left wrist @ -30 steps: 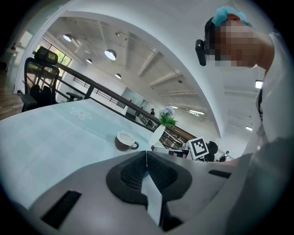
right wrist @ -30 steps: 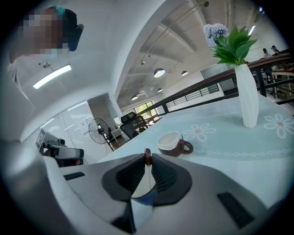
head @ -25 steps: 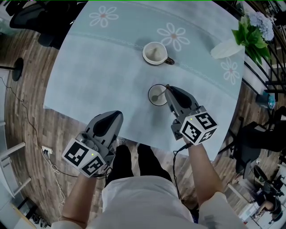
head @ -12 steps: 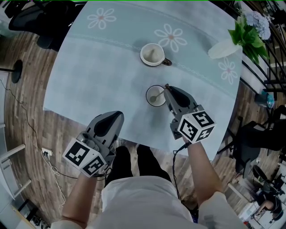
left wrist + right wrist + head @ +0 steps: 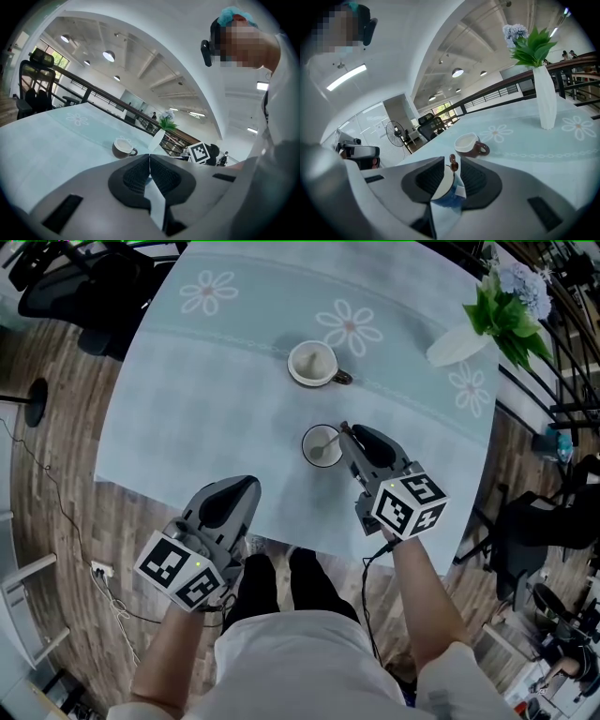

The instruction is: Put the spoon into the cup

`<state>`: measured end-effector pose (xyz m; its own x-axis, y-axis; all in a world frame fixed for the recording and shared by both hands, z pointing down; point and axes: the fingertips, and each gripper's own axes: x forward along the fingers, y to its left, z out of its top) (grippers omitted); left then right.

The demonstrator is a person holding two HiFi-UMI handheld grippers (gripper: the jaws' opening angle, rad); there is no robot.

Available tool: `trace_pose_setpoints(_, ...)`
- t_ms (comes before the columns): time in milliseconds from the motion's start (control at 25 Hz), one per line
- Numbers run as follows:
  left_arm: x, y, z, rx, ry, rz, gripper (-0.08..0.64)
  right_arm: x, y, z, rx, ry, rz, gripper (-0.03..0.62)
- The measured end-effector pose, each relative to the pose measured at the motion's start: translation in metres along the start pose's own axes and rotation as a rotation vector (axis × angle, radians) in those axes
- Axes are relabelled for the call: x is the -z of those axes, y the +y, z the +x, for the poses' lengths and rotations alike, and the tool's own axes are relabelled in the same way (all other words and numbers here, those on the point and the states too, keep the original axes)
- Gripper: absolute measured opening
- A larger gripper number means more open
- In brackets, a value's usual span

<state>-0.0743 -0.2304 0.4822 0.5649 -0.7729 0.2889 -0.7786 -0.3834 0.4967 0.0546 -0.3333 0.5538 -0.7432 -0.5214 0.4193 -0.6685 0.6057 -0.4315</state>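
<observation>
A white cup (image 5: pixel 322 445) stands on the pale blue tablecloth (image 5: pixel 206 399) with the spoon (image 5: pixel 325 443) inside it, bowl down and handle leaning toward my right gripper (image 5: pixel 343 428). In the right gripper view the spoon's brown handle tip (image 5: pixel 453 162) stands between the jaws, which are a little apart with slim gaps on both sides of it, and the cup (image 5: pixel 446 190) shows through that gap. My left gripper (image 5: pixel 242 486) hangs at the table's near edge, shut and holding nothing (image 5: pixel 149 157).
A second white cup with a brown handle (image 5: pixel 312 363) sits farther back, seen also as the brown-handled cup (image 5: pixel 469 144) in the right gripper view. A white vase with green leaves (image 5: pixel 459 345) stands at the back right. Office chairs (image 5: pixel 56 287) stand beyond the table's far left.
The whole scene has shifted slightly in the head view. My right gripper, the cup and the spoon keep the same places relative to each other. The left gripper has stayed put.
</observation>
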Motion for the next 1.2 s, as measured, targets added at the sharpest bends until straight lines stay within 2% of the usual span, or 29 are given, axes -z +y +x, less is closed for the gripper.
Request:
trace_pose_setpoints(640, -0.045, -0.035, -0.013, 0.094, -0.032, 0.078, 0.021, -0.044, 0.025, -0.058, 0.060, -0.101, 0.007, 0.109)
trace_pose_setpoints(1200, -0.068, -0.068, -0.044, 0.185, -0.043, 0.149, 0.021, -0.057, 0.078, -0.123, 0.094, -0.195, 0.010, 0.089)
